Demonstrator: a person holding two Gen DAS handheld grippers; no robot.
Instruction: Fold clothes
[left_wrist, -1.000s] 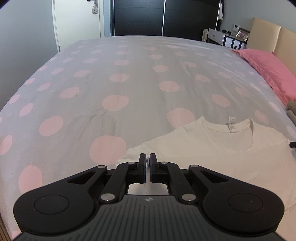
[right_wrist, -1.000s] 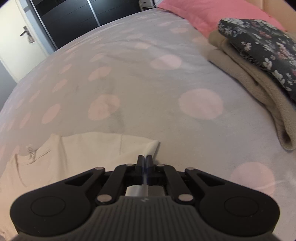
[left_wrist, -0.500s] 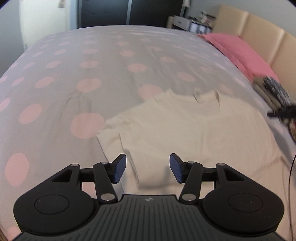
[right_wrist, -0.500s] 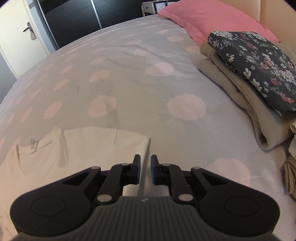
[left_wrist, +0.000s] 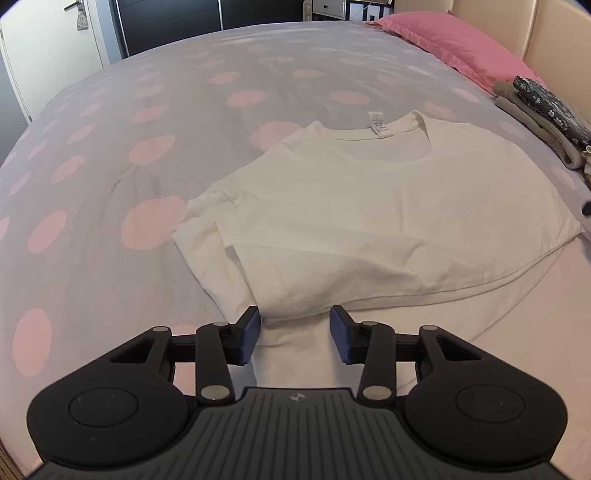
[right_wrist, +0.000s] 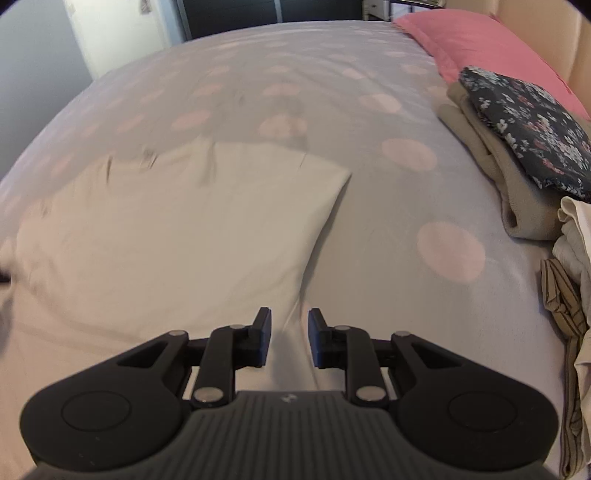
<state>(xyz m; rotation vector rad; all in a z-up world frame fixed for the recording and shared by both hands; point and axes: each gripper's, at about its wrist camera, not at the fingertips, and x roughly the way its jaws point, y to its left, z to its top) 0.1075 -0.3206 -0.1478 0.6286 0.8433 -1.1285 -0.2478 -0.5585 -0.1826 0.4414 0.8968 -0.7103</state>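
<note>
The fingers (left_wrist: 248, 334) of the left gripper (left_wrist: 295, 334) stand wide apart with nothing between them but the cloth lying underneath; they grip nothing. In the left wrist view the white T-shirt (left_wrist: 369, 206) spreads from the jaws toward 12 and 1 o'clock on the spotted bed cover (left_wrist: 110, 147), collar and label (left_wrist: 376, 123) at the far end, its lower part folded up so that a doubled edge runs across from about 9 to 3 o'clock, just ahead of the pads. A sleeve (left_wrist: 207, 236) sticks out at 10 o'clock. So the shirt's long axis now lies crosswise to this gripper, and the nearest fold corner sits right between the open jaws. At 2 o'clock, well apart, a pile of folded clothes (left_wrist: 543, 110) rests near the pink pillow (left_wrist: 461, 44). In the right wrist view, which is somewhat blurred, the right gripper (right_wrist: 290, 341) is parted more narrowly, also empty, hovering over the T-shirt's right edge (right_wrist: 317, 236), which runs away toward 12 o'clock to a corner at 1 o'clock. The cloth lies mostly at 10 to 11 o'clock from it. The folded pile (right_wrist: 517, 140) sits at 2 o'clock, with looser garments (right_wrist: 572, 258) at 3 o'clock. No container appears in either view. Each gripper looks equally near its own side, so a next fold seems to call for both.
</note>
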